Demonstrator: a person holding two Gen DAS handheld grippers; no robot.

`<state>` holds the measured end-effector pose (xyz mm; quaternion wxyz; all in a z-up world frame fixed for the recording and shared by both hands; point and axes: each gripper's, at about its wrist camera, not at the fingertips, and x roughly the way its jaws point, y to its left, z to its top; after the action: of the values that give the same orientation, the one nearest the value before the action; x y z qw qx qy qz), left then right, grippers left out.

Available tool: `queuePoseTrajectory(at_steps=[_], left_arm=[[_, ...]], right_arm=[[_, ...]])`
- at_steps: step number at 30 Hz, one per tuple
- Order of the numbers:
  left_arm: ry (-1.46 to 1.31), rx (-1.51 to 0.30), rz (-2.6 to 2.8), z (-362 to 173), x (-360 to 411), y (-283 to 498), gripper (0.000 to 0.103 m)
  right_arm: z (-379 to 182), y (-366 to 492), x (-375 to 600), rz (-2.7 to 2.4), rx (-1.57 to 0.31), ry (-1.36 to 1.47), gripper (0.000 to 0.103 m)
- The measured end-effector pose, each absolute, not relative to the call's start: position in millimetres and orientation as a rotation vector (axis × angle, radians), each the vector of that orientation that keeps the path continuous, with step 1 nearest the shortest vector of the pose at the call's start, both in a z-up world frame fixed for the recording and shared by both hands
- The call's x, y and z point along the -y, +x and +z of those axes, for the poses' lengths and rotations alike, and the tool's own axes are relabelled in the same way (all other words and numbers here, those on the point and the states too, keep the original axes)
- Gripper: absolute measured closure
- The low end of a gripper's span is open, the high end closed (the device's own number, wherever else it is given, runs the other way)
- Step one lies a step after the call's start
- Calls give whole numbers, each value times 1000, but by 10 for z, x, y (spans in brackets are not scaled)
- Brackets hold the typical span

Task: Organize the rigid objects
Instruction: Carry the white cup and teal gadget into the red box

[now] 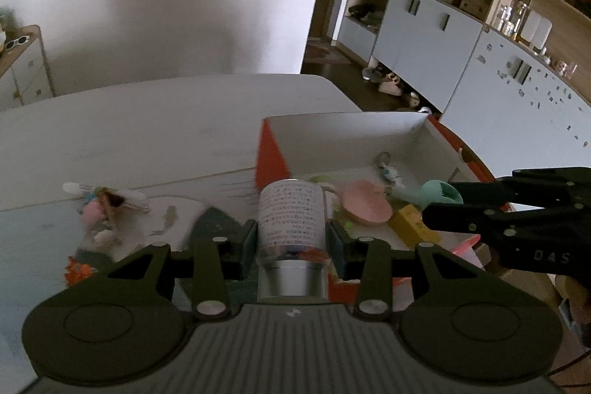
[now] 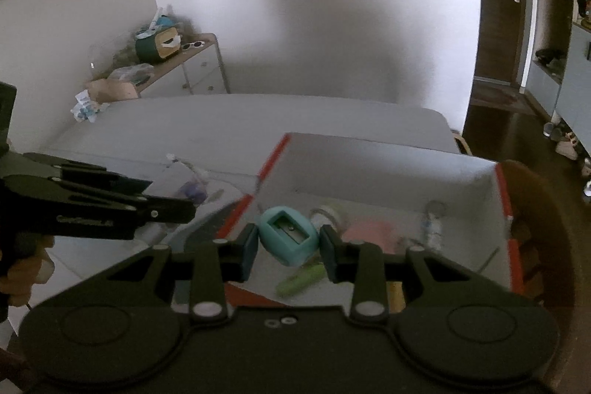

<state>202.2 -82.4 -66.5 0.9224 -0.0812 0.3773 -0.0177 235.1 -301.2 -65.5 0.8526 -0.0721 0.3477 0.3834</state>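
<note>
A: Left gripper (image 1: 291,240), what's it got?
B: Clamped on a small bottle (image 1: 291,209) w/ printed label and silver cap; pads press both sides. Bottle is held near the corner of the box (image 1: 347,132), cap end toward the camera.
A: Right gripper (image 2: 289,244)?
B: Closed on a teal pencil sharpener (image 2: 288,234), blade slot facing the cam. It hangs over the box interior.
A: Box contents?
B: White inside, red-orange outside. In it: pink round dish (image 1: 365,205), yellow block (image 1: 413,226), a little figurine (image 1: 388,170), green thing (image 2: 301,279) under the sharpener. Can't tell what the green thing is, blurred.
A: Anything outside the box?
B: Yes, on the table (image 1: 147,135) left of the box: a doll-like toy (image 1: 99,209) w/ pink part, and an orange bit (image 1: 77,270) near the left gripper's edge.
A: Grippers close together?
B: Near each other, not touching; each shows in the other's view.
</note>
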Motion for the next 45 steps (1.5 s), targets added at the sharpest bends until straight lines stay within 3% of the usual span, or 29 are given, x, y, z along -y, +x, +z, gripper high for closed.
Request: queuePoseTrajectory(at_steps=[25,45], left_arm=[[-51,-893,-80,-1080,1948,2939,63],[29,-1027,1,-1544,2019,3911,63]], right_arm=[[-1126,2957,3552,766,-811,-268,68],[-1453,3218,3373,766,-914,-340,68]])
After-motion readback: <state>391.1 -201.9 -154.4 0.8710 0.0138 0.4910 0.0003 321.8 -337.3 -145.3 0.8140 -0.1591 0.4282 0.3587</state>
